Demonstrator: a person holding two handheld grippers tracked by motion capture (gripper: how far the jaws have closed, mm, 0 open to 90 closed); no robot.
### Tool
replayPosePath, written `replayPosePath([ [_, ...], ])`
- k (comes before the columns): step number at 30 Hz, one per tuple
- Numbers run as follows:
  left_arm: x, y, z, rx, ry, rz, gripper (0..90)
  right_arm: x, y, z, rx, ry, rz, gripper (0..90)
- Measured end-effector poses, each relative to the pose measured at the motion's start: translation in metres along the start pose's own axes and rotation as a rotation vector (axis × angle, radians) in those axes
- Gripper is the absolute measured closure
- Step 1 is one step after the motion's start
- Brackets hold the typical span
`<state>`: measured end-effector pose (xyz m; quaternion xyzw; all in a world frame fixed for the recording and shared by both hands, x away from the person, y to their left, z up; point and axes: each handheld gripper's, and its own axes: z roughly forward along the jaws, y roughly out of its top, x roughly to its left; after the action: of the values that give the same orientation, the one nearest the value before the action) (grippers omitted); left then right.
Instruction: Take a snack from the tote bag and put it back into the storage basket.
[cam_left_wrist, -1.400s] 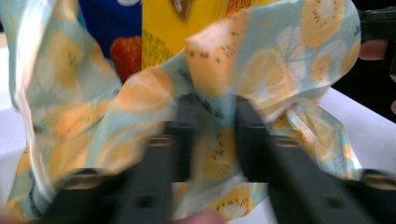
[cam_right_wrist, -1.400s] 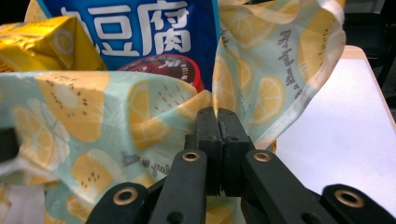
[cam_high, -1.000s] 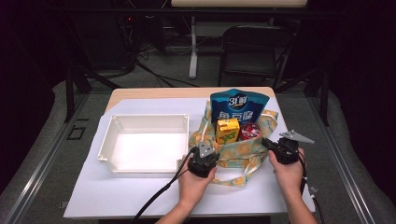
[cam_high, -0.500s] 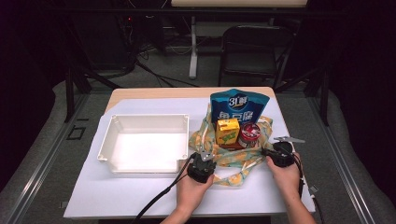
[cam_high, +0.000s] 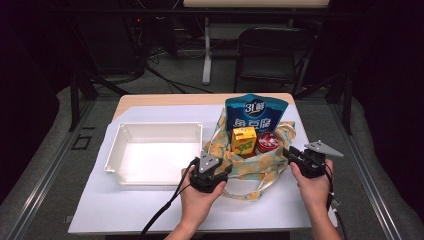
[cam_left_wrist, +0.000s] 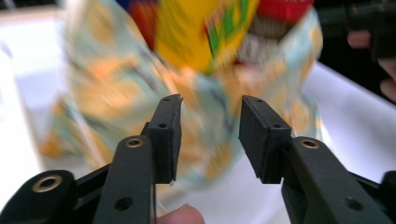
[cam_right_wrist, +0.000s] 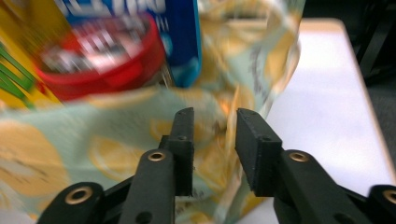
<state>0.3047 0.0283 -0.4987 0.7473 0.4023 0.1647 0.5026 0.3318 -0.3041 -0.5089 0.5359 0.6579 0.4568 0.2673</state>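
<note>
A lemon-print cloth bag (cam_high: 250, 162) sits on the white table cover (cam_high: 125, 210), just to the right of an open white tray (cam_high: 150, 131). Standing in the bag are a tall blue snack pouch (cam_high: 256, 114) at the back, a yellow drink carton (cam_high: 243, 141) in front of it, and a red-lidded jar (cam_high: 268, 141) beside the carton. The left gripper (cam_high: 219, 170) is at the bag's left edge, the right gripper (cam_high: 290, 154) at its right edge. Both have just been opening; their jaws stand apart with blurred bag cloth seen in the gaps, pinching nothing.
</note>
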Motion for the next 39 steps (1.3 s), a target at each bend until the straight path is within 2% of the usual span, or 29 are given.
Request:
replayPosePath([
  [4, 0.014, 0.011, -0.003, -0.040, 0.043, -0.044, 53.1, 0.001, 0.007, -0.009, -0.067, -0.009, -0.004, 63.1],
  [6, 0.021, 0.016, -0.002, -0.064, 0.083, -0.072, 53.1, 0.001, 0.011, -0.011, -0.103, -0.018, 0.007, 59.5],
  [8, 0.030, 0.019, 0.003, -0.057, 0.129, -0.119, 53.4, 0.001, 0.016, -0.009, -0.124, 0.006, 0.035, 55.2],
  [10, 0.039, 0.022, 0.010, -0.035, 0.152, -0.158, 54.2, 0.003, 0.021, -0.003, -0.123, 0.014, 0.023, 52.4],
  [11, 0.042, 0.023, 0.014, -0.031, 0.172, -0.165, 54.4, 0.004, 0.023, 0.000, -0.120, 0.001, 0.015, 51.9],
  [12, 0.043, 0.024, 0.019, -0.034, 0.211, -0.164, 55.0, 0.005, 0.025, 0.003, -0.119, -0.003, 0.013, 51.7],
  [13, 0.043, 0.025, 0.024, -0.015, 0.230, -0.151, 55.5, 0.005, 0.027, 0.006, -0.115, -0.001, 0.017, 51.7],
  [15, 0.042, 0.025, 0.032, 0.017, 0.238, -0.136, 57.1, 0.004, 0.028, 0.014, -0.092, 0.001, 0.023, 52.5],
  [16, 0.042, 0.025, 0.034, 0.055, 0.223, -0.125, 57.7, 0.004, 0.026, 0.017, -0.070, -0.001, 0.026, 55.2],
  [18, 0.038, 0.020, 0.042, 0.095, 0.240, -0.114, 64.4, 0.002, 0.022, 0.023, -0.051, 0.010, 0.034, 61.0],
  [20, 0.035, 0.017, 0.045, 0.120, 0.260, -0.091, 76.7, 0.000, 0.016, 0.025, -0.037, 0.026, 0.054, 72.1],
  [21, 0.032, 0.016, 0.046, 0.130, 0.276, -0.063, 83.7, -0.001, 0.014, 0.026, -0.028, 0.016, 0.060, 77.7],
  [22, 0.030, 0.015, 0.046, 0.138, 0.279, -0.054, 88.7, -0.003, 0.012, 0.026, -0.011, -0.001, 0.057, 82.4],
  [24, 0.025, 0.012, 0.048, 0.159, 0.263, -0.046, 89.6, -0.004, 0.008, 0.029, -0.004, 0.007, 0.074, 89.2],
  [25, 0.023, 0.010, 0.049, 0.159, 0.260, -0.042, 89.8, -0.006, 0.007, 0.028, 0.031, -0.010, 0.062, 90.0],
  [27, 0.016, 0.003, 0.050, 0.136, 0.268, -0.018, 89.8, -0.006, 0.004, 0.031, 0.041, 0.005, 0.072, 90.0],
  [29, 0.008, -0.001, 0.049, 0.113, 0.292, 0.038, 89.9, -0.004, 0.000, 0.034, 0.044, 0.011, 0.065, 90.0],
  [30, 0.003, -0.004, 0.050, 0.116, 0.309, 0.076, 89.9, -0.003, -0.001, 0.034, 0.062, 0.014, 0.050, 90.0],
  [31, 0.002, -0.005, 0.052, 0.124, 0.307, 0.084, 89.9, -0.002, -0.003, 0.036, 0.073, 0.009, 0.042, 90.0],
  [33, 0.003, -0.011, 0.056, 0.148, 0.297, 0.059, 89.9, -0.001, -0.006, 0.039, 0.092, 0.007, 0.039, 90.0],
  [36, 0.007, -0.020, 0.060, 0.167, 0.305, 0.052, 89.8, -0.003, -0.006, 0.039, 0.098, 0.006, 0.042, 90.0],
  [39, 0.010, -0.023, 0.059, 0.165, 0.284, 0.046, 89.7, -0.005, 0.001, 0.027, 0.018, 0.027, 0.061, 85.3],
])
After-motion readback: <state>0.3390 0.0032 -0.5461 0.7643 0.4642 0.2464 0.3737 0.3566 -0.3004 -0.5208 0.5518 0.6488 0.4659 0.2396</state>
